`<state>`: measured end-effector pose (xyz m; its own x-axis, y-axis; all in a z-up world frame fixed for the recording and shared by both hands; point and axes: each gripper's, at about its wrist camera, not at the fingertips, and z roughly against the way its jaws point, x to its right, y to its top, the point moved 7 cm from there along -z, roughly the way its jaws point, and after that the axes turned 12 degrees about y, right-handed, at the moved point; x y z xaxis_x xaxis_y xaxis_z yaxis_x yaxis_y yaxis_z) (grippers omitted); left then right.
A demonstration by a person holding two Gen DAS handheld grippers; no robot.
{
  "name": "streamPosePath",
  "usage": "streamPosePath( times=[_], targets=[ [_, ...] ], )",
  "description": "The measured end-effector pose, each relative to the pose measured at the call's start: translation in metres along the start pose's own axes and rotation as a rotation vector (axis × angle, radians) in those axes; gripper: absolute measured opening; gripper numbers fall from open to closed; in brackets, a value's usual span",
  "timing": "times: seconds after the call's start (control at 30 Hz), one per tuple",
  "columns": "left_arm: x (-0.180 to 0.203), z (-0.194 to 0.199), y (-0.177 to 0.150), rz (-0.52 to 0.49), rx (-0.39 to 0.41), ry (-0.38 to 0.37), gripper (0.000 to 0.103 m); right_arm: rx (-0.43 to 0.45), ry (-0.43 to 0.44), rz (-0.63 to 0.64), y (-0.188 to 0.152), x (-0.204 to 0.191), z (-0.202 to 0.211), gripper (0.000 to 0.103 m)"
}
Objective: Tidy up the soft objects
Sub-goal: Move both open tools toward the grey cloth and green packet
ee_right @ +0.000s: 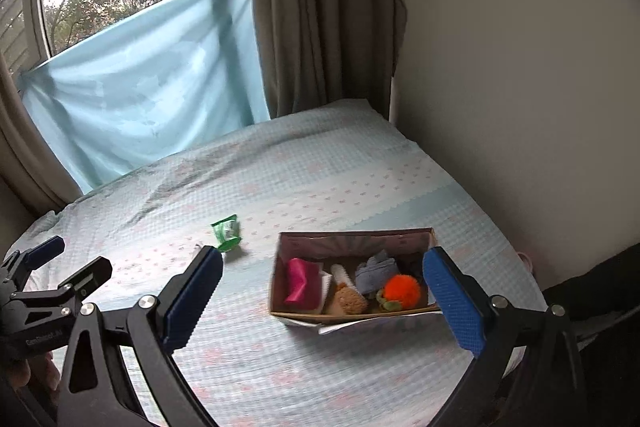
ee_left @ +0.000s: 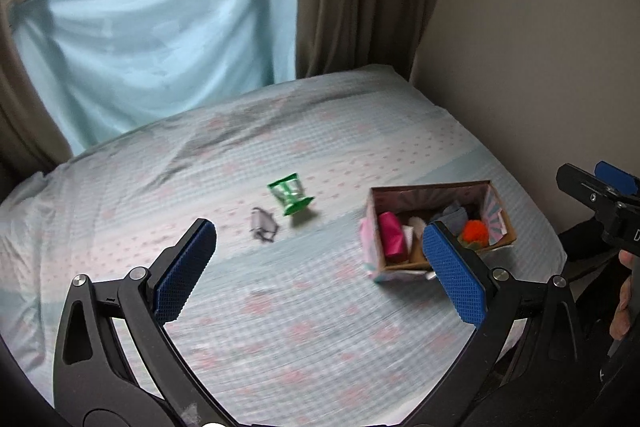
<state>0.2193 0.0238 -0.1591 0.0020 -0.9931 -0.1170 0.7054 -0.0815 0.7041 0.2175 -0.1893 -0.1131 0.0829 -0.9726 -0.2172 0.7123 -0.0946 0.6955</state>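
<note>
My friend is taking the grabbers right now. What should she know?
Left gripper: open, holding nothing, above the bed.
Right gripper: open, empty, near the box.
Done: a pink cloth, a blue-grey cloth, a brown fuzzy toy and an orange pompom are in the box.
Left: a green packet and a small grey thing still lie on the bed, left of the box.
</note>
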Motion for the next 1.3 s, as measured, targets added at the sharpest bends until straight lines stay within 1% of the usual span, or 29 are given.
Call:
streamPosePath(
  times=[0.13,0.23,0.37,0.53,0.67,0.73,0.8,0.93,1.0,1.07,1.2,1.3],
  targets=[
    [-0.041,0.001,-0.012,0.007,0.005,0.008,0.103,0.014,0.017,-0.008,-0.007,-0.031,-0.004,0.1],
    [-0.068,-0.007,-0.019,0.006,-0.01,0.006,0.103,0.013,0.036,-0.035,-0.011,-0.053,-0.014,0.1],
    [-0.097,-0.026,-0.024,0.011,-0.029,0.009,0.103,-0.004,0.047,-0.037,-0.01,-0.08,-0.041,0.1],
    [-0.118,-0.063,-0.025,0.024,-0.056,0.003,0.103,-0.03,0.099,-0.039,-0.002,-0.107,-0.083,0.1],
    [-0.124,-0.103,-0.027,0.033,-0.093,0.001,0.103,-0.057,0.129,-0.017,0.007,-0.121,-0.126,0.1],
    [-0.125,-0.123,-0.027,0.036,-0.11,-0.003,0.103,-0.065,0.157,-0.023,0.011,-0.124,-0.151,0.1],
    [-0.123,-0.147,-0.028,0.034,-0.13,-0.003,0.103,-0.082,0.167,-0.021,0.012,-0.127,-0.178,0.1],
    [-0.118,-0.19,-0.028,0.008,-0.141,-0.001,0.102,-0.121,0.183,-0.022,0.013,-0.127,-0.23,0.1],
    [-0.113,-0.214,-0.029,-0.012,-0.157,-0.006,0.102,-0.145,0.204,-0.04,0.012,-0.126,-0.258,0.1],
    [-0.107,-0.238,-0.029,-0.034,-0.171,-0.016,0.102,-0.173,0.218,-0.039,0.01,-0.125,-0.282,0.1],
    [-0.09,-0.285,-0.036,-0.066,-0.206,-0.048,0.102,-0.235,0.22,0.016,0.004,-0.125,-0.335,0.1],
    [-0.079,-0.322,-0.048,-0.047,-0.238,-0.09,0.1,-0.302,0.221,0.059,-0.006,-0.123,-0.379,0.098]
  ],
)
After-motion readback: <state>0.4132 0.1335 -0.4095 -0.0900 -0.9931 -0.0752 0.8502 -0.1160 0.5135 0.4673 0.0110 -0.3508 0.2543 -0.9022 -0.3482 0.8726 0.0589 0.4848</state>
